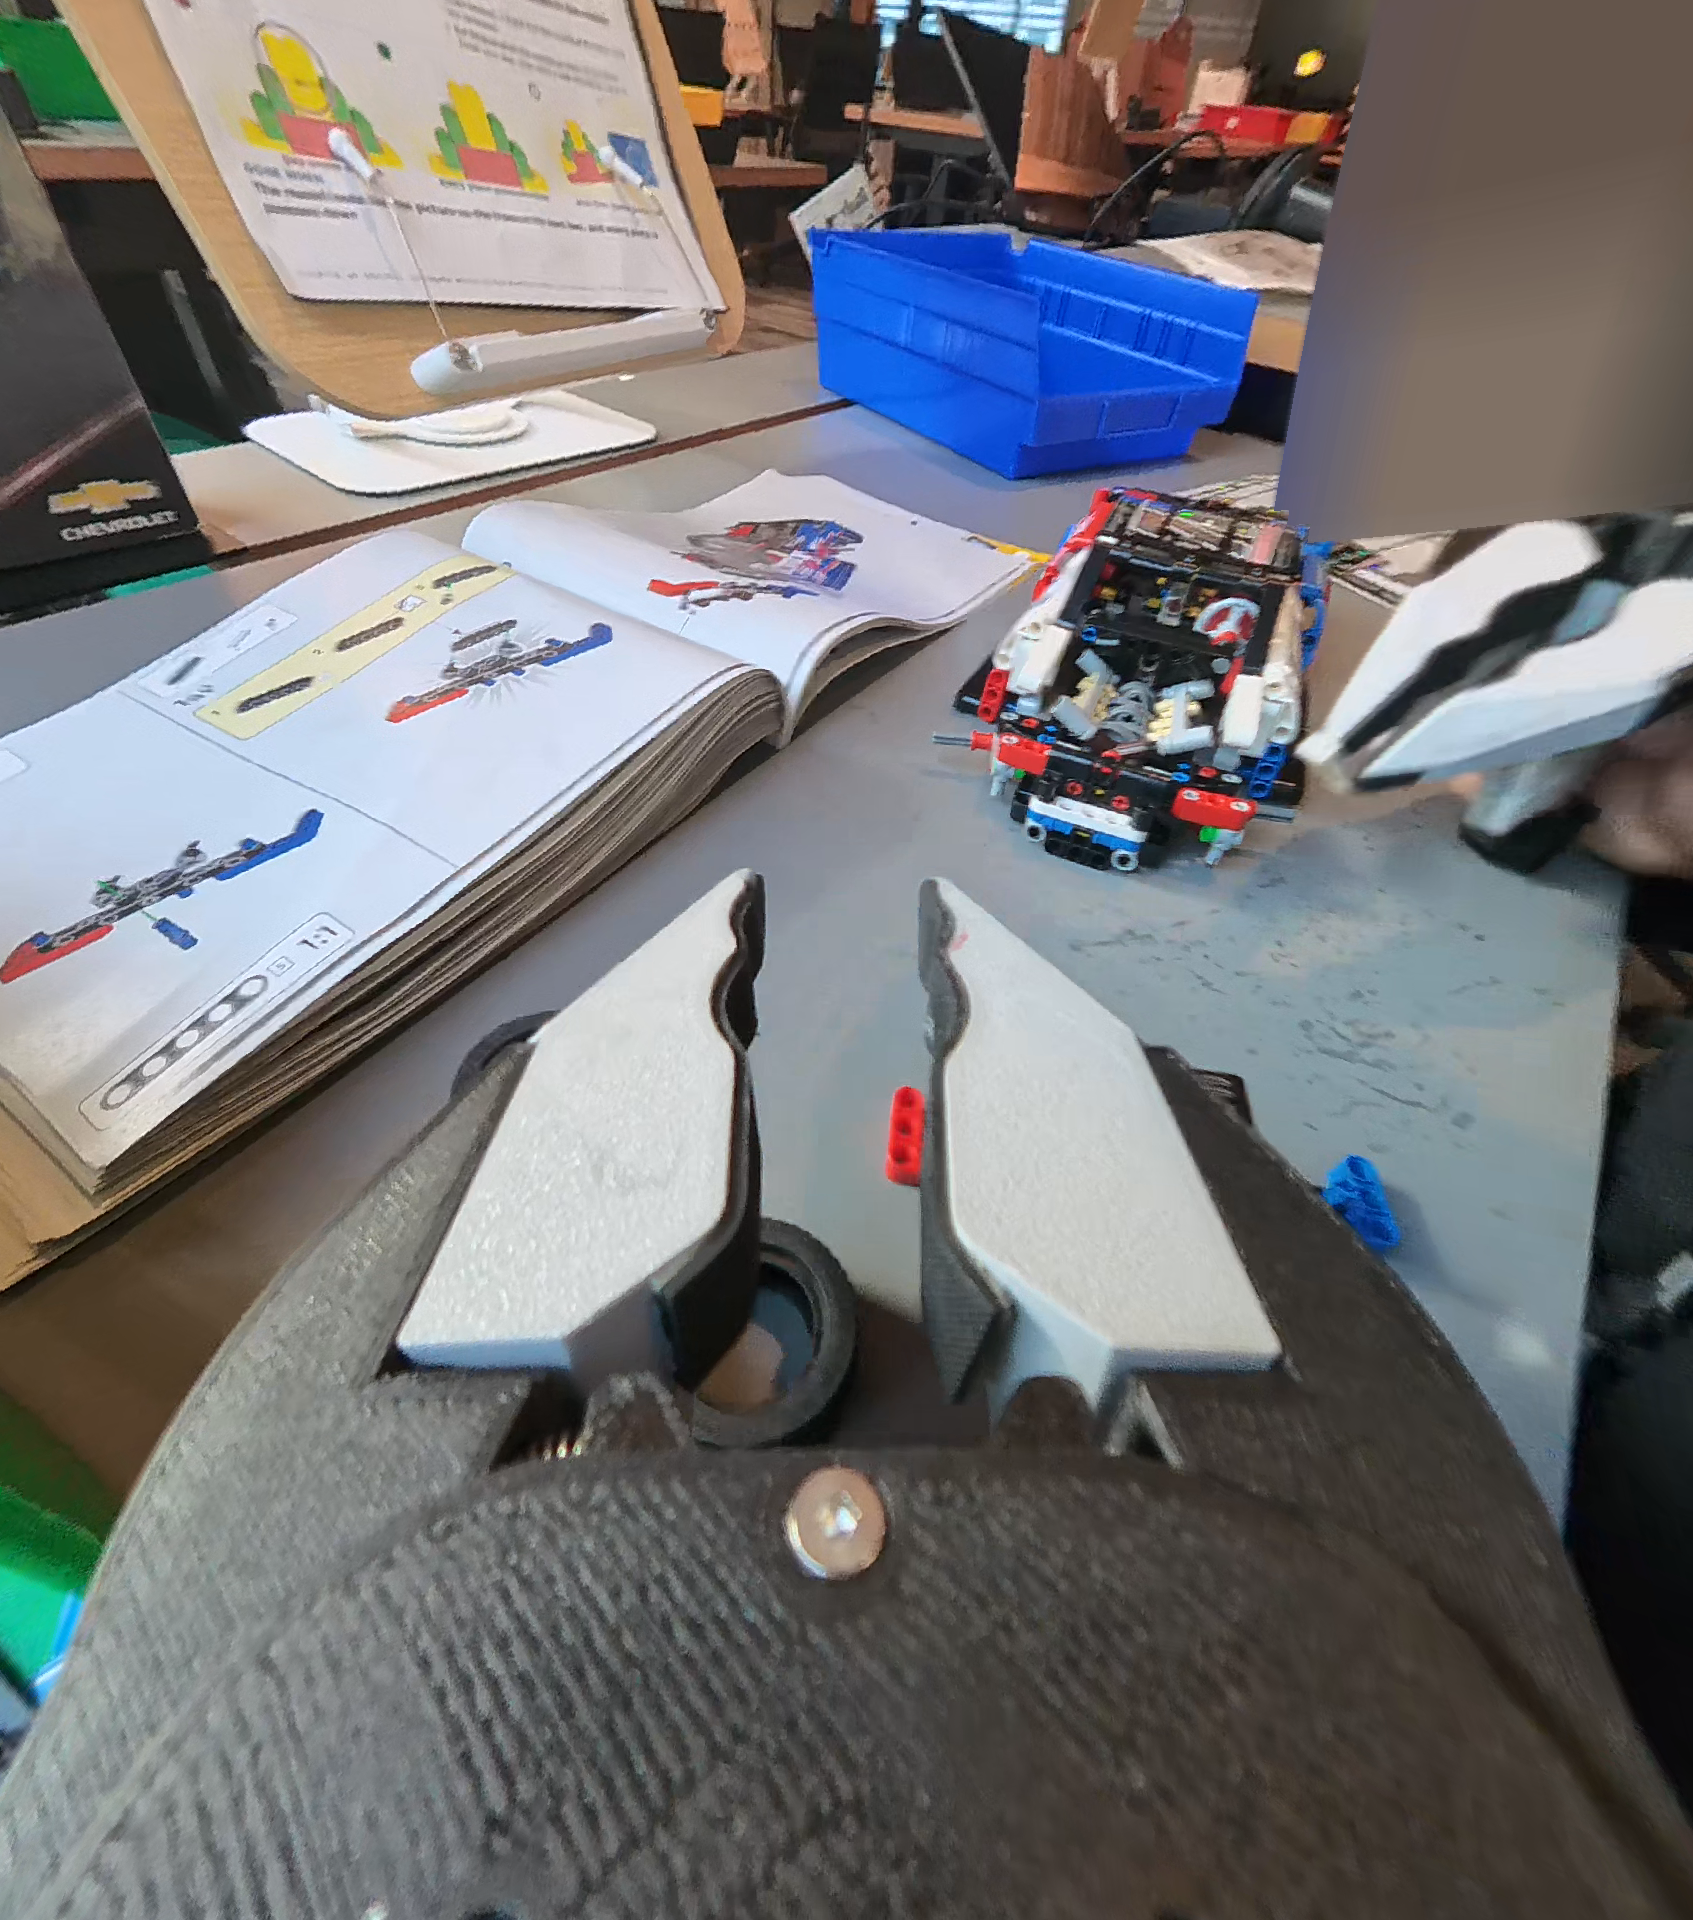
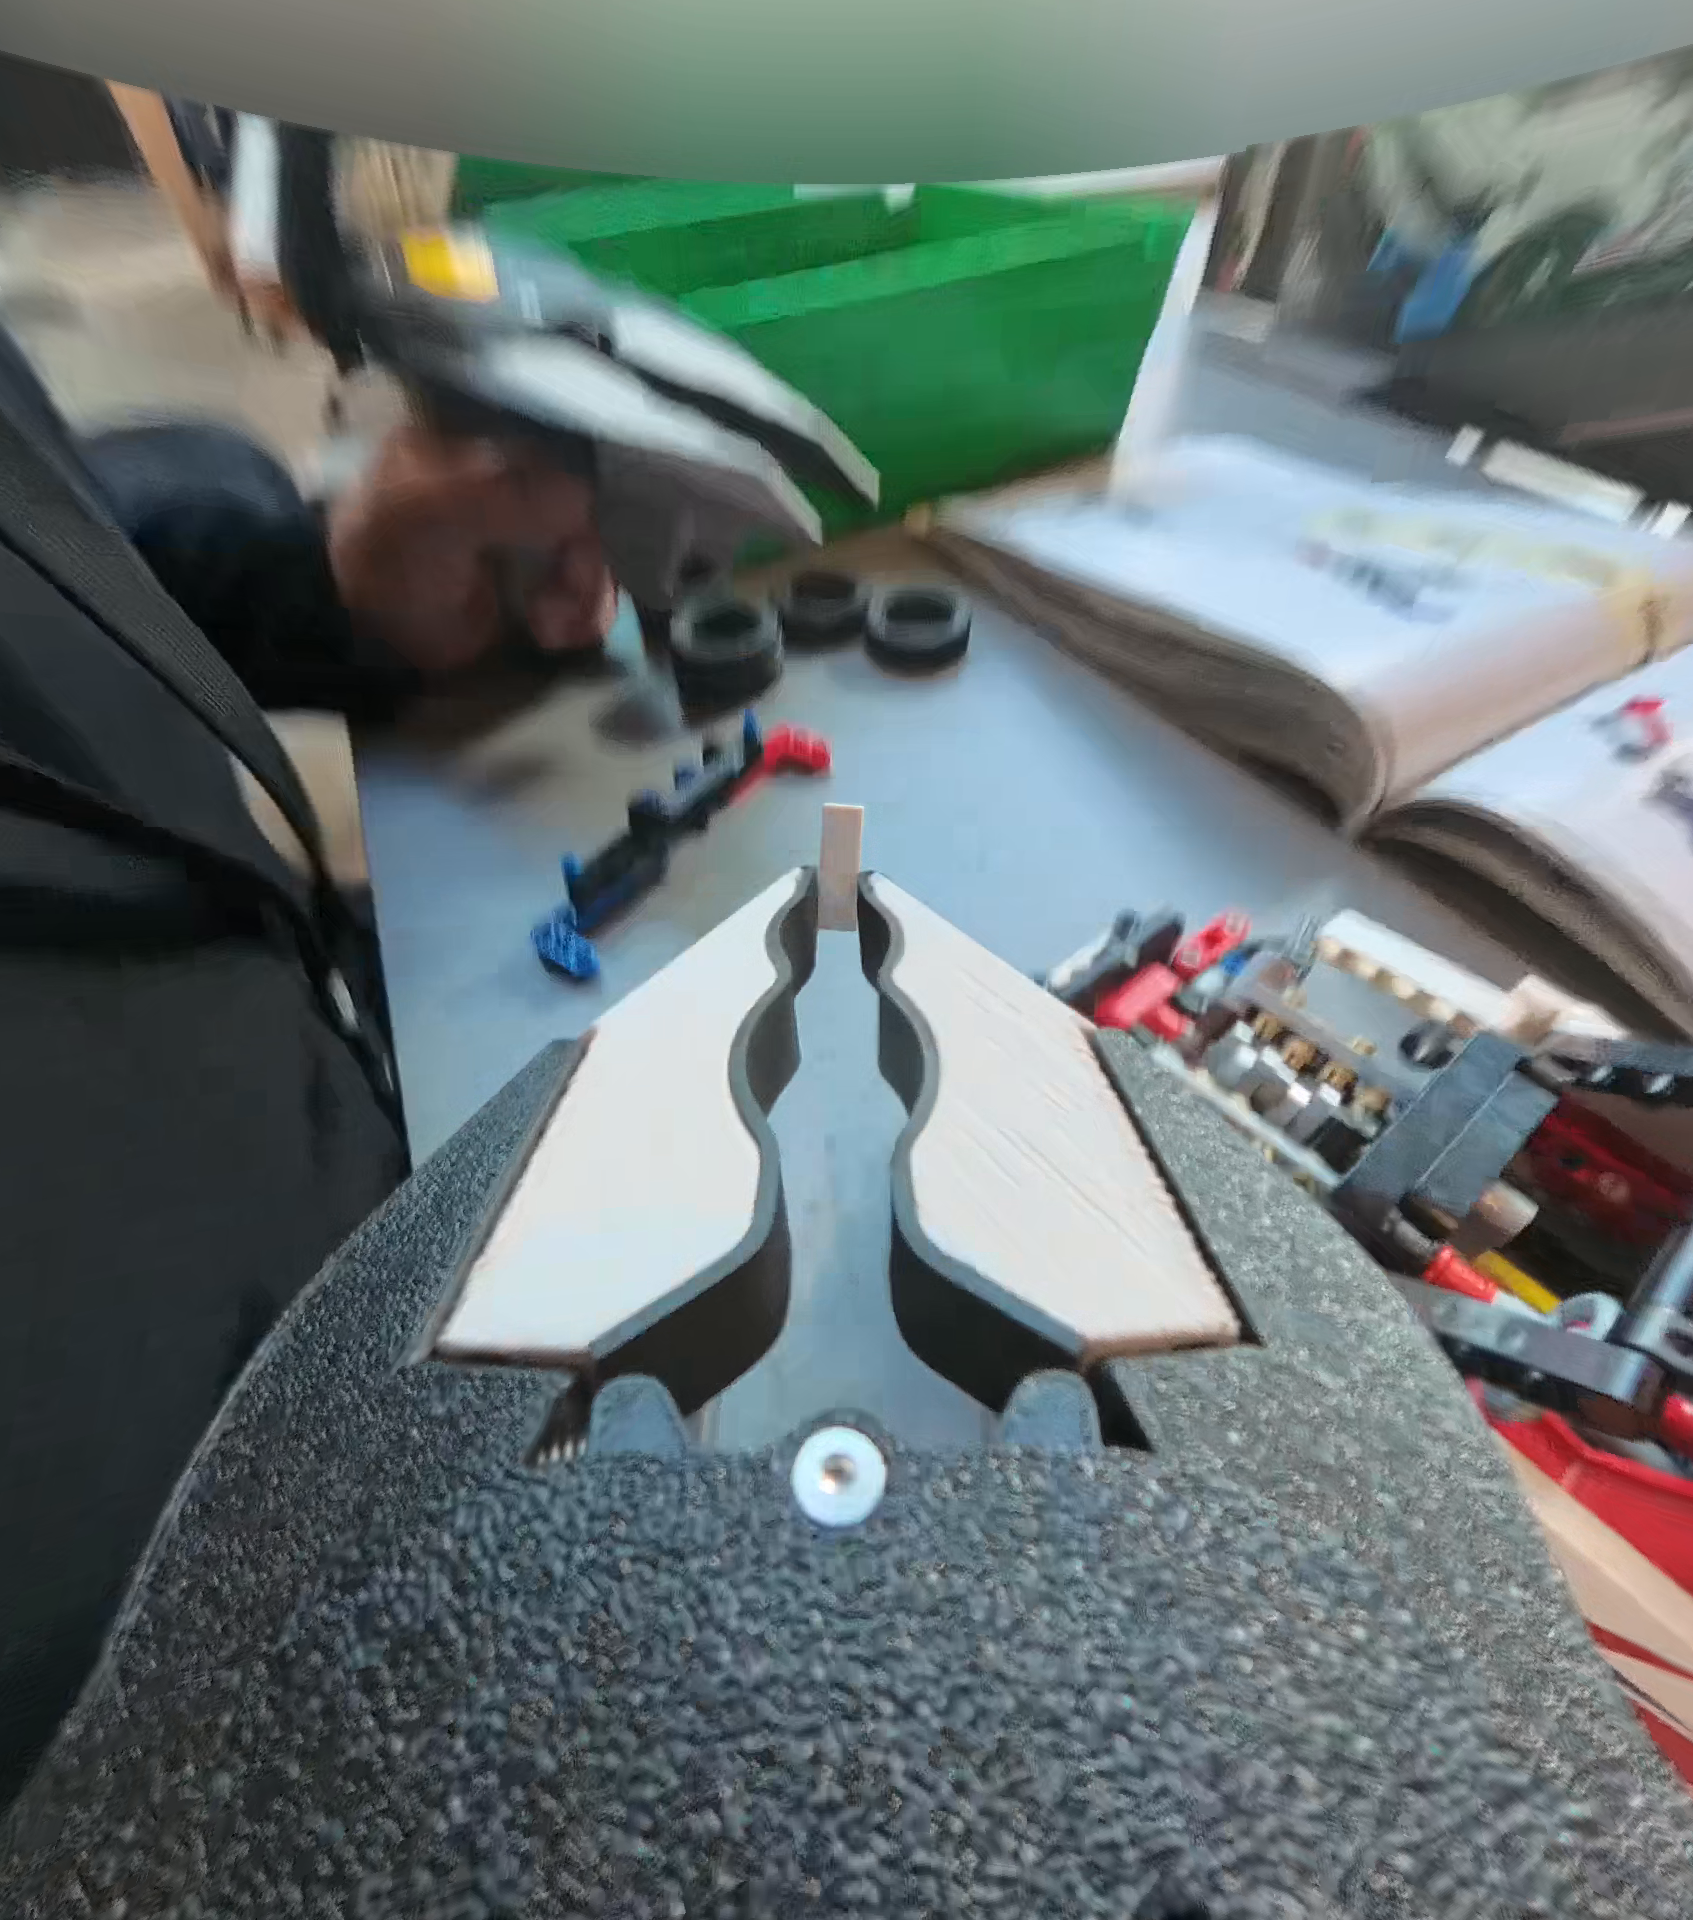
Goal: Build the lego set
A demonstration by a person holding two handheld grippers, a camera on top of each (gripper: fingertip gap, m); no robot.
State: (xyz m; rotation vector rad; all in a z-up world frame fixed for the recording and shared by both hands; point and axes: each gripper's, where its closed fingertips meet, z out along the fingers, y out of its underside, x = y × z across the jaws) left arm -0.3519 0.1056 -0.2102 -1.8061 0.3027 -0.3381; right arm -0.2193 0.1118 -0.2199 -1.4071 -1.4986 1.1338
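A half-built car model (image 1: 1148,675) is seen on the desk (image 1: 1289,997) with tyres (image 2: 821,623) and a beam assembly (image 2: 660,821) still unattached, while a small tan piece (image 2: 840,864) is pinched at the tips of the right claw (image 2: 838,894) and the left claw (image 1: 840,914) is parted, empty.

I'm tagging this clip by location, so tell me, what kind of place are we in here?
Probably a shared workshop or lab rather than a home. A grey work table holds an open instruction book and a half-built Lego car, a blue parts bin sits behind, and more desks with cables and bins fill the background.
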